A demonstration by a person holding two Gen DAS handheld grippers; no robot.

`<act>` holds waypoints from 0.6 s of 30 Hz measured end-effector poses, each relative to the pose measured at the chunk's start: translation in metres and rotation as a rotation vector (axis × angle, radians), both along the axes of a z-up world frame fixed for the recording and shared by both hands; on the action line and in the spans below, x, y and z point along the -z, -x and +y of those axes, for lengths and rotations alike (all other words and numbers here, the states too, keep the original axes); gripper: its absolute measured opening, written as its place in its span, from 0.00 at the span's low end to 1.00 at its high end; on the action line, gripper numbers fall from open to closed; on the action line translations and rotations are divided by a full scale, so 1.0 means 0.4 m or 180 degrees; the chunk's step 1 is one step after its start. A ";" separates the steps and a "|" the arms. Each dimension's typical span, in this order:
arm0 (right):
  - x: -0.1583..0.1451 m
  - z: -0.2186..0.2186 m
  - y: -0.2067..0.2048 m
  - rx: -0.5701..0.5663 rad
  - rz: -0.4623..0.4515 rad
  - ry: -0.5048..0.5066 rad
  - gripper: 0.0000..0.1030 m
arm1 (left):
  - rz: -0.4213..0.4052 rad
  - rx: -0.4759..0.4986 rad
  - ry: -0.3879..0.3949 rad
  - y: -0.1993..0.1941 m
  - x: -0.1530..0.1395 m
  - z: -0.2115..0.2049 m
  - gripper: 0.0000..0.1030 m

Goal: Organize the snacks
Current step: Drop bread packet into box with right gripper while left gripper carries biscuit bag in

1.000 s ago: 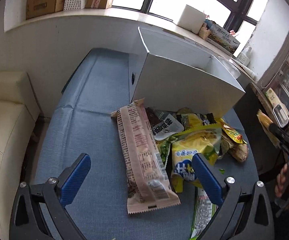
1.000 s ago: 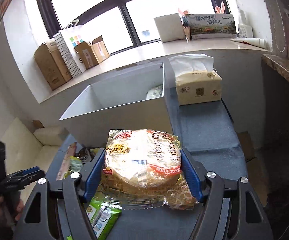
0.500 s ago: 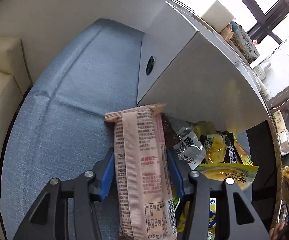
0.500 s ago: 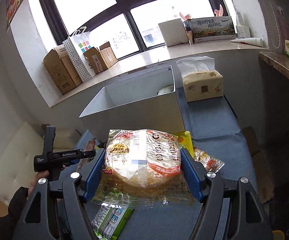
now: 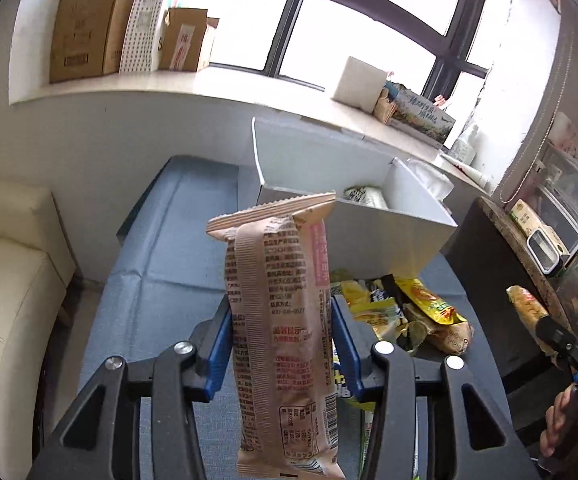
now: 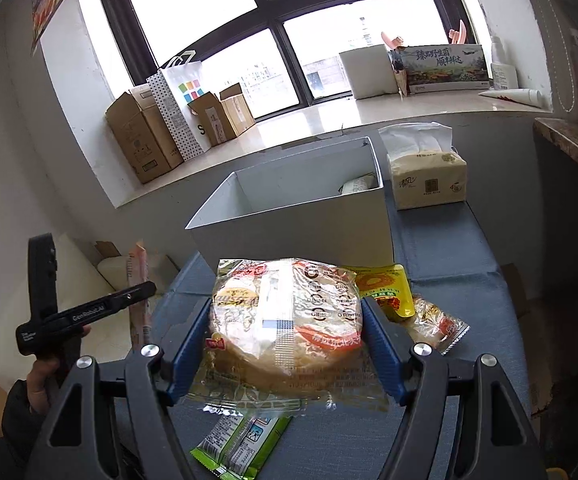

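Note:
My left gripper point(image 5: 281, 344) is shut on a long tan snack packet point(image 5: 281, 320) and holds it upright in the air, in front of the white box point(image 5: 373, 236). My right gripper point(image 6: 287, 344) is shut on a clear pack of round flatbread point(image 6: 285, 316), held above the blue table before the same white box point(image 6: 301, 228). One wrapped snack point(image 6: 359, 184) lies inside the box. The left gripper with its tan packet point(image 6: 137, 292) shows at the left of the right wrist view.
Several loose snack bags point(image 5: 405, 312) lie on the blue table point(image 5: 161, 292) below the box. A yellow bag point(image 6: 385, 292), a small bread pack point(image 6: 437, 324) and a green packet point(image 6: 241, 448) lie near the right gripper. A tissue pack point(image 6: 429, 180) stands right of the box. A cream sofa point(image 5: 5, 292) is left.
My left gripper closed on the tan packet and lifted it off the table to upright. My right gripper rose a little with the flatbread pack still in it.

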State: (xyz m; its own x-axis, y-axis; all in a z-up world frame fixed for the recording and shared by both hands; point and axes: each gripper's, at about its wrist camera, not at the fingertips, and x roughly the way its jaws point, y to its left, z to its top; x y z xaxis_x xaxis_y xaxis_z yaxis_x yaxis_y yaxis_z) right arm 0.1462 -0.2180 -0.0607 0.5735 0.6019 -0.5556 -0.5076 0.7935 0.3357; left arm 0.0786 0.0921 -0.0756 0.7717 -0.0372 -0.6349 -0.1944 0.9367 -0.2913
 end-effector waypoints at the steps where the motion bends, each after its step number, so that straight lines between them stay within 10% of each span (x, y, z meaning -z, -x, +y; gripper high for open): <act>1: -0.004 0.005 0.002 -0.0018 -0.0014 -0.0002 0.74 | -0.0041 0.0010 -0.0030 0.004 -0.025 -0.009 0.49; 18: -0.123 0.141 -0.323 -0.0048 -0.0199 -0.0036 0.74 | -0.0441 0.0239 -0.0163 -0.383 -0.317 0.008 0.49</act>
